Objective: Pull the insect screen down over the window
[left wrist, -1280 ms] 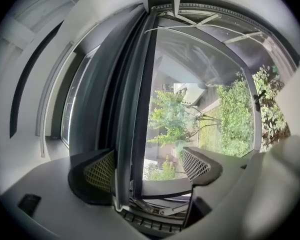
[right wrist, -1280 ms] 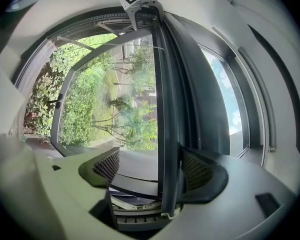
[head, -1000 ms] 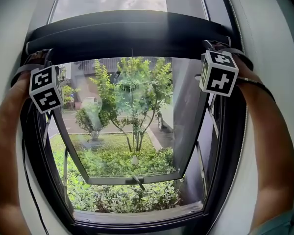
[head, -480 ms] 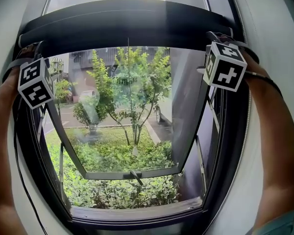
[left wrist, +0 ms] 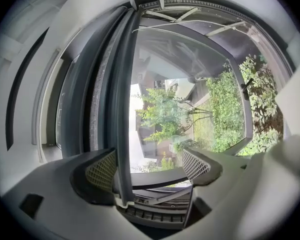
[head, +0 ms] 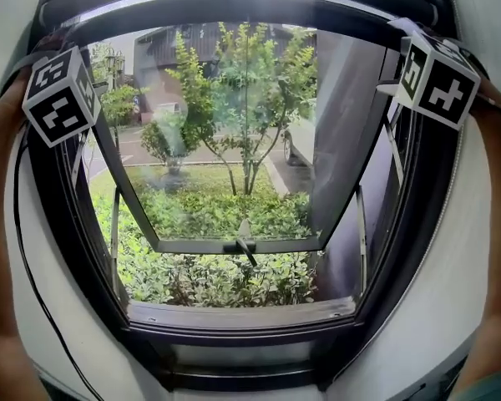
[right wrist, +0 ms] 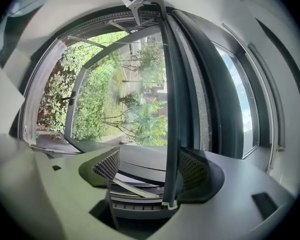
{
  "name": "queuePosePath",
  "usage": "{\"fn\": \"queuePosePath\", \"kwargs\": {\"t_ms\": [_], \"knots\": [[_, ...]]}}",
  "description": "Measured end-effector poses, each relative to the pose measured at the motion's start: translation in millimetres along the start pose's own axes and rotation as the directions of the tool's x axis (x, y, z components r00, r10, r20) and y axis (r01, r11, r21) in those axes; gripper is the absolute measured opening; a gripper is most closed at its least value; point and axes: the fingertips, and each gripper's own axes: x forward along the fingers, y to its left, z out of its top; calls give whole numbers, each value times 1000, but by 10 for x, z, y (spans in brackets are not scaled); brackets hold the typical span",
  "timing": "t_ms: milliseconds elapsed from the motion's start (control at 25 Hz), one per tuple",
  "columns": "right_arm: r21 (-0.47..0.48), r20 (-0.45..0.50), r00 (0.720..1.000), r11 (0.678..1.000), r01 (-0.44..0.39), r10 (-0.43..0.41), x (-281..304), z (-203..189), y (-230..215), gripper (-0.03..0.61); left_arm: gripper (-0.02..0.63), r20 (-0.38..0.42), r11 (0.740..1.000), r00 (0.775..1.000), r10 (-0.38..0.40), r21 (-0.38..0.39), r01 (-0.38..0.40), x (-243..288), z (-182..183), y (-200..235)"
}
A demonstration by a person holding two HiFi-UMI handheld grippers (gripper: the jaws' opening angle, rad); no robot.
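The insect screen's dark pull bar (head: pixel 234 2) runs across the top of the window frame. My left gripper (head: pixel 60 94) is at the bar's left end and my right gripper (head: pixel 438 80) at its right end. In the left gripper view the bar (left wrist: pixel 124 109) passes between the wide-apart jaws of the left gripper (left wrist: pixel 150 166), close against the left pad (left wrist: pixel 102 171). In the right gripper view the bar (right wrist: pixel 171 109) stands between the jaws of the right gripper (right wrist: pixel 150 166), beside the right pad (right wrist: pixel 192 170). Both grippers are open around the bar.
The glass sash (head: pixel 234 246) is tilted open outward, its handle (head: pixel 246 251) at the lower edge. Below lies the sill (head: pixel 242 312). Shrubs and a small tree (head: pixel 246 107) grow outside. A black cable (head: pixel 33 291) hangs down the left wall. A forearm shows at each side.
The head view has tilted down: the bar, both grippers and the sash sit higher in frame and more sill shows. Relative to the window, bar and grippers look unmoved.
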Motion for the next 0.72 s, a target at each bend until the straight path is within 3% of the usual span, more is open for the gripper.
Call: {"fn": "queuePosePath", "kwargs": {"t_ms": [320,720], "knots": [[-51,3,997,996,-73,74,-17,34,528,371,416,38,997,996,-79,22,78,-167,11,-539],[-38,11,989,988,-150,150,-87,25,1211,370,414,37,987,987,-157,47,156,-365,23,-1216]]}}
